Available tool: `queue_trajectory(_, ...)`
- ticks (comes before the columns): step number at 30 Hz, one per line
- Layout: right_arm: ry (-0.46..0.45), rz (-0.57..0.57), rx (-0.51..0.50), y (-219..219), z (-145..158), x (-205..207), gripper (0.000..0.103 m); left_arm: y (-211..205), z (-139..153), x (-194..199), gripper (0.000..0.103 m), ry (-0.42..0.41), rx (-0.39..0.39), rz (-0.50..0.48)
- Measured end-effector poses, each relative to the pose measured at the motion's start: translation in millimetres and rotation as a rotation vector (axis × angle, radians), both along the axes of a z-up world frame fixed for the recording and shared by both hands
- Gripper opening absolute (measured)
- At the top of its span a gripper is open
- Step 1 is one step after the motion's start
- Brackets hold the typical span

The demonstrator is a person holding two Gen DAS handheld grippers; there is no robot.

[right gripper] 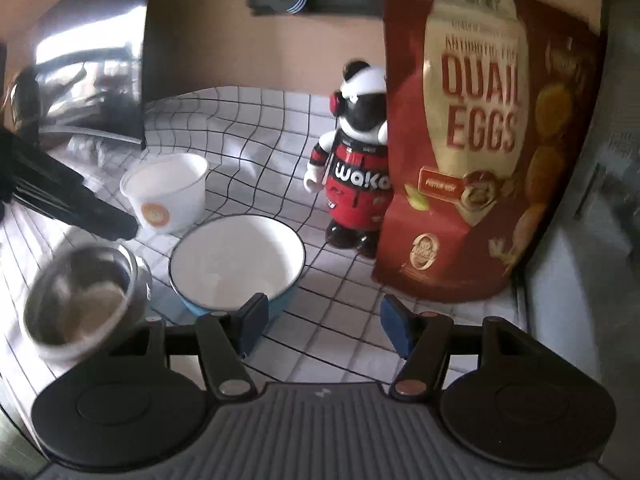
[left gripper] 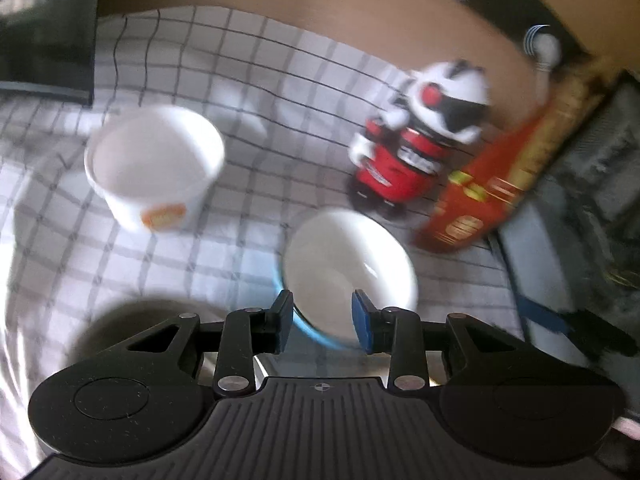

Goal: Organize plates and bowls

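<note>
Status: my right fingers [right gripper: 250, 320] are spread wide with nothing between them, above the near edge of the desk [right gripper: 248, 152]. My left fingers [left gripper: 285, 320] are partly spread. The steel bowl [right gripper: 80, 300] sits just under them near the desk's left edge, but whether they pinch its wall I cannot tell.

The blue bowl [right gripper: 236, 260] stands near the middle of the near edge. The white tub [right gripper: 168, 196] is behind it.

Hazards:
- The steel bowl looks tilted. A poor hold on its thin wall could let it drop or strike the blue bowl's rim.
- The pouch [right gripper: 488, 160] stands upright at the right edge. A wide sweep of my right fingers could topple it.

Orientation: both bowls are round with no long axis. The blue bowl's mouth faces straight up.
</note>
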State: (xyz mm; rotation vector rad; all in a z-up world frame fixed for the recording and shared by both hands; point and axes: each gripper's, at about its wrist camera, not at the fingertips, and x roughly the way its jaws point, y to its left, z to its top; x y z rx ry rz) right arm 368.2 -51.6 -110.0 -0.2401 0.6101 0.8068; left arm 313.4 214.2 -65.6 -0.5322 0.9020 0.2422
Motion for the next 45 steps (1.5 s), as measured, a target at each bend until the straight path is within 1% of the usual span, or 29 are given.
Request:
queue_trajectory(2, 0.128, -0.011, 0.051, 8, 0, 18, 0.062, 13, -7, 20, 0.036, 0.012, -0.011, -0.008)
queue_trajectory(3, 0.199, -0.045, 0.073, 13, -1, 30, 0.062, 17, -11, 30, 0.036, 0.014, -0.018, -0.024)
queue_trajectory(4, 0.248, -0.067, 0.08, 17, -4, 38, 0.062, 20, -17, 40, 0.036, 0.022, -0.009, -0.044)
queue_trajectory(6, 0.313, -0.095, 0.071, 29, -13, 51, 0.061, 23, -28, 51, 0.036, 0.057, 0.03, -0.066)
queue_trajectory(7, 0.325, -0.108, 0.068, 34, -17, 55, 0.061, 24, -33, 56, 0.036, 0.073, 0.048, -0.069)
queue_trajectory(8, 0.343, -0.122, 0.068, 40, -21, 60, 0.061, 26, -40, 59, 0.036, 0.088, 0.059, -0.072)
queue_trajectory(9, 0.369, -0.134, 0.072, 45, -25, 63, 0.059, 28, -46, 61, 0.036, 0.102, 0.056, -0.074)
queue_trajectory(10, 0.402, -0.136, 0.08, 51, -31, 68, 0.056, 31, -52, 62, 0.036, 0.11, 0.043, -0.075)
queue_trajectory(12, 0.476, -0.127, 0.094, 66, -46, 80, 0.046, 38, -61, 66, 0.036, 0.11, 0.005, -0.079)
queue_trajectory(14, 0.523, -0.145, 0.085, 80, -59, 91, 0.041, 44, -69, 72, 0.036, 0.109, -0.046, -0.087)
queue_trajectory(16, 0.534, -0.161, 0.067, 89, -69, 98, 0.036, 48, -76, 78, 0.033, 0.108, -0.106, -0.098)
queue_trajectory(17, 0.544, -0.166, 0.062, 91, -73, 101, 0.034, 49, -80, 81, 0.029, 0.108, -0.134, -0.105)
queue_trajectory(18, 0.55, -0.166, 0.066, 92, -74, 101, 0.034, 48, -81, 84, 0.032, 0.113, -0.149, -0.111)
queue_trajectory(19, 0.554, -0.165, 0.073, 91, -75, 103, 0.033, 46, -81, 87, 0.033, 0.118, -0.139, -0.116)
queue_trajectory(20, 0.554, -0.164, 0.078, 91, -74, 104, 0.033, 43, -80, 91, 0.035, 0.122, -0.128, -0.126)
queue_trajectory(21, 0.548, -0.163, 0.084, 90, -74, 105, 0.033, 40, -79, 95, 0.038, 0.12, -0.129, -0.136)
queue_trajectory(22, 0.534, -0.165, 0.087, 88, -72, 105, 0.033, 37, -78, 100, 0.039, 0.115, -0.134, -0.145)
queue_trajectory(24, 0.498, -0.182, 0.08, 82, -68, 109, 0.033, 32, -78, 111, 0.04, 0.108, -0.149, -0.161)
queue_trajectory(27, 0.471, -0.237, 0.082, 69, -68, 117, 0.033, 21, -81, 128, 0.041, 0.086, -0.181, -0.19)
queue_trajectory(30, 0.471, -0.292, 0.102, 51, -68, 126, 0.033, 11, -83, 136, 0.041, 0.074, -0.215, -0.214)
queue_trajectory(32, 0.472, -0.31, 0.115, 42, -69, 130, 0.033, 8, -84, 138, 0.041, 0.069, -0.223, -0.221)
queue_trajectory(34, 0.479, -0.304, 0.125, 37, -71, 133, 0.033, 9, -83, 136, 0.039, 0.07, -0.224, -0.216)
queue_trajectory(36, 0.49, -0.301, 0.134, 33, -70, 132, 0.033, 10, -76, 129, 0.037, 0.064, -0.22, -0.208)
queue_trajectory(38, 0.471, -0.293, 0.148, 24, -62, 125, 0.034, 7, -62, 116, 0.037, 0.051, -0.181, -0.227)
queue_trajectory(40, 0.448, -0.263, 0.16, 14, -52, 114, 0.034, 4, -49, 102, 0.037, 0.048, -0.15, -0.264)
queue_trajectory(43, 0.391, -0.199, 0.121, -3, -36, 88, 0.035, -5, -33, 78, 0.037, 0.068, -0.159, -0.356)
queue_trajectory(45, 0.403, -0.129, 0.103, -14, -31, 72, 0.035, -14, -29, 61, 0.037, 0.104, -0.151, -0.412)
